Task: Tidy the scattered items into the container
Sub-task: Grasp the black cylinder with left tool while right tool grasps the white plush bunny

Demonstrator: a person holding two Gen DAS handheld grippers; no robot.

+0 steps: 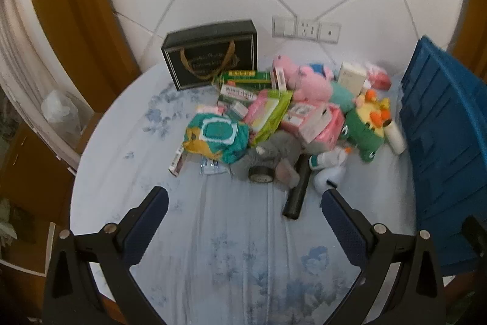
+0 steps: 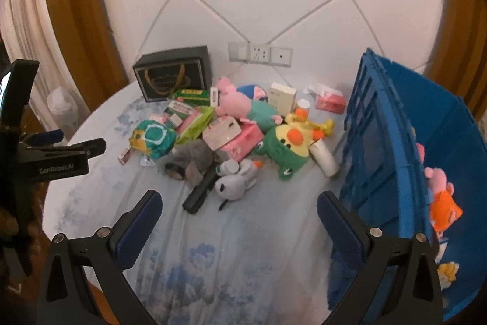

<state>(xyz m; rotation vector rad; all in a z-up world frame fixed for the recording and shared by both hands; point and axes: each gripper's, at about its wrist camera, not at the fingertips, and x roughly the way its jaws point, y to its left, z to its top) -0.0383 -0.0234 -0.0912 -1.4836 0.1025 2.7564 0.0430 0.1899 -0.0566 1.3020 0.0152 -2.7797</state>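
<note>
Both grippers hang over the flowered bedsheet (image 1: 213,233) with nothing in them: the left gripper (image 1: 243,203) has its jaws spread as wide as they go, and so does the right gripper (image 2: 239,207).

The heap of loose things lies in the middle of the bed, with the blue crate (image 2: 380,142) just to its right. A few soft toys are already inside the crate.

Nearest the jaws are the black tube (image 2: 199,194) and the white plush toy (image 2: 236,181). The toy looks light and squashy, best pinched across its body. The tube seems stiff and smooth (it may roll), so grip it mid-length.

The boxes under the pink pig (image 1: 310,81) are half buried. Their print is too blurred to read, and the crate's floor is out of sight.
</note>
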